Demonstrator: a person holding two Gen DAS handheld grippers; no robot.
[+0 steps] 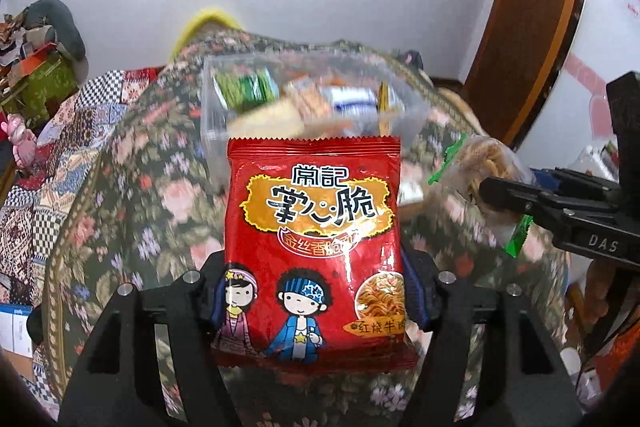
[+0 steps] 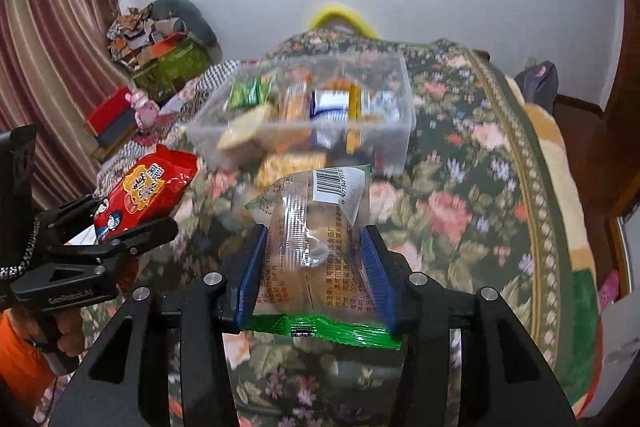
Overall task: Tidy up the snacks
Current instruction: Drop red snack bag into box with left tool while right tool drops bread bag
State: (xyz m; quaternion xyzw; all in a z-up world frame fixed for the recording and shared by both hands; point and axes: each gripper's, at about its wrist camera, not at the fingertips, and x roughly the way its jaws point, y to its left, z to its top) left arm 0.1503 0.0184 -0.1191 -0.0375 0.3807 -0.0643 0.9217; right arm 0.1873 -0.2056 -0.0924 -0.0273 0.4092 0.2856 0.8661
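While L gripper (image 1: 312, 291) clamps red noodle pack (image 1: 314, 227) | R gripper (image 2: 316, 271) clamps clear pastry bag (image 2: 316, 227) | barcode R view only

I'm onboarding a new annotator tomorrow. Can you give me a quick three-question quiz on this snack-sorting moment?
1. True or false: the left claw holds a red noodle-snack packet.
2. What does the right claw grip? A) a clear pastry packet with green ends B) a blue tin C) nothing
3. Fill in: the clear plastic box ahead of both claws already holds several ____.

Key: 1 true; 2 A, the pastry packet; 3 snacks.
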